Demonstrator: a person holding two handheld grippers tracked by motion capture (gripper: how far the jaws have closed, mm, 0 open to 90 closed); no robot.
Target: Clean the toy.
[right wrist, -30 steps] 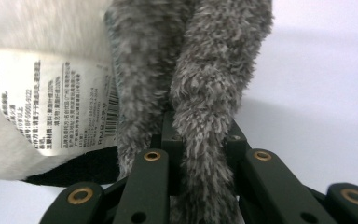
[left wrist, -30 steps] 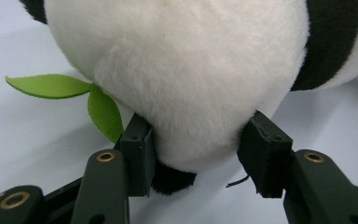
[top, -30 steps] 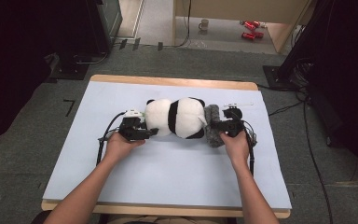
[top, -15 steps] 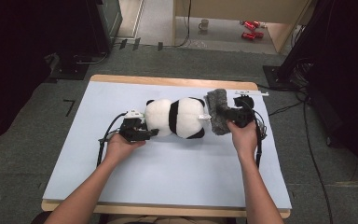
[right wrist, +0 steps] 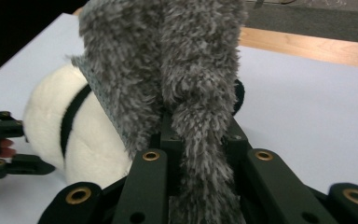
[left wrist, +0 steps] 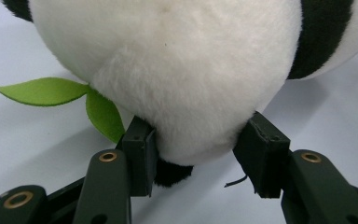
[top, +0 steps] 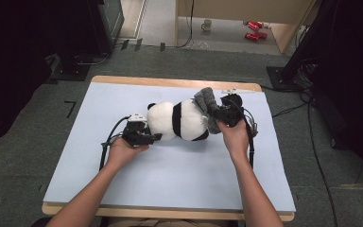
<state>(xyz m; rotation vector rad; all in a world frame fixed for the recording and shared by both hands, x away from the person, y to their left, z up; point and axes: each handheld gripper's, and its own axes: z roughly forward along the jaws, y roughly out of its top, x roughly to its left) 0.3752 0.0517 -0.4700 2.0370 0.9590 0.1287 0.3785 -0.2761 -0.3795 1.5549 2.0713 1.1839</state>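
Grey fluffy cloth [right wrist: 186,84] and panda plush [top: 179,120] bear no writing.

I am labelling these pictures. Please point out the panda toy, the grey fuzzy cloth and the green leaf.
panda toy [top: 163,118]: high view, on its white round end.
grey fuzzy cloth [right wrist: 168,60]: right gripper view, on its upper fold.
green leaf [left wrist: 42,91]: left gripper view, on the longer blade.

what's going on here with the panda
A person works on a plush panda lying on the table with a gripper in each hand. The left gripper pinches one white end of it. The right gripper is shut on a grey fuzzy cloth at the other end, held raised above the panda.
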